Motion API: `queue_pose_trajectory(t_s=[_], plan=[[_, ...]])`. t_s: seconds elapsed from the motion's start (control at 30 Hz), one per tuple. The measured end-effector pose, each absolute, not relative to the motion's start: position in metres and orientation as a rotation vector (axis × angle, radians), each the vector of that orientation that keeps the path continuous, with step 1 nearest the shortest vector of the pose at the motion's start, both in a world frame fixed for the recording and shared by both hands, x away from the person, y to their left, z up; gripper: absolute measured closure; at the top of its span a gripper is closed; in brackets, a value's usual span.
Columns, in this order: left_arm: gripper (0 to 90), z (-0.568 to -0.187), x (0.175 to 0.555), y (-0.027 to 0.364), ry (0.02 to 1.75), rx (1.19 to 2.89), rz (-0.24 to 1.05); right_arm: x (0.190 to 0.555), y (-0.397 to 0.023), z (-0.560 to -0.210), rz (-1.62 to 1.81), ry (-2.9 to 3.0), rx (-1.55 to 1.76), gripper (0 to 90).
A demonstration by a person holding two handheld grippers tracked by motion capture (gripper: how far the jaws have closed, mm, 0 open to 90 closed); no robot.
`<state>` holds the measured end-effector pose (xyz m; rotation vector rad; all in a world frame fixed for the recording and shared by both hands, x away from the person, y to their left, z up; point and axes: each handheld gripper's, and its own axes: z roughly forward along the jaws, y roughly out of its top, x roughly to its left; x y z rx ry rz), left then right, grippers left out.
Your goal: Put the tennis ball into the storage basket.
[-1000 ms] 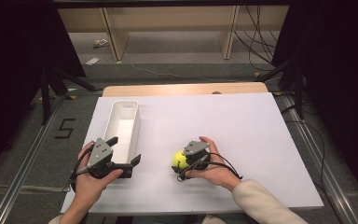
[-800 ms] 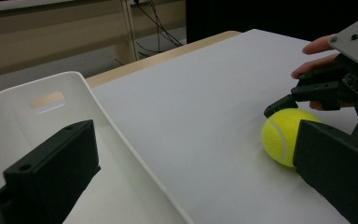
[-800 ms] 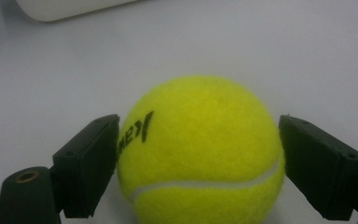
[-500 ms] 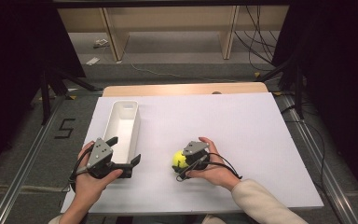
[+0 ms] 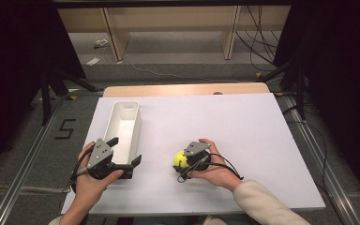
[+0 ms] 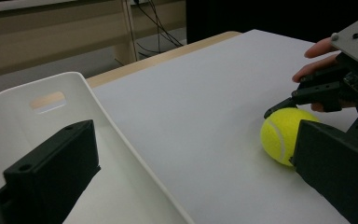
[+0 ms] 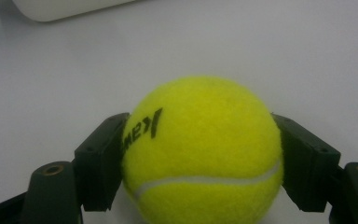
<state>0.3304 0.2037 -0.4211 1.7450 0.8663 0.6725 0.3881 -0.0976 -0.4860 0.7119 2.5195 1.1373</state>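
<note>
A yellow tennis ball (image 5: 178, 159) lies on the white table top (image 5: 243, 126), near the front edge. My right gripper (image 5: 182, 163) has just been closing its jaws with the ball between them. In the right gripper view both pads (image 7: 103, 154) press on the sides of the ball (image 7: 200, 140). My left gripper (image 5: 126, 150) stands open at the near end of a white bin (image 5: 121, 112), one jaw over the bin's inside and the other outside it. The left gripper view has the ball (image 6: 279, 133) at the right, beside the bin (image 6: 88, 91).
The long, narrow bin runs away from me on the left part of the table top. A wooden table edge (image 5: 183, 89) lies behind the white top, with shelving and cables on the floor beyond. Dark curtains and stands flank both sides.
The right gripper's jaws have closed in on the tennis ball. Both hands and the ball have stayed where they were.
</note>
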Motion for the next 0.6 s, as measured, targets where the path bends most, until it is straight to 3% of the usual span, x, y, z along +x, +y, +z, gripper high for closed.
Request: queue_pose_trajectory(t_s=[0.6], plan=[[0.0,-0.4208,0.3304,0.2039,0.865,1.745,0.673,0.3881,-0.0983,-0.4802,1.154,2.51,0.704,26.4]])
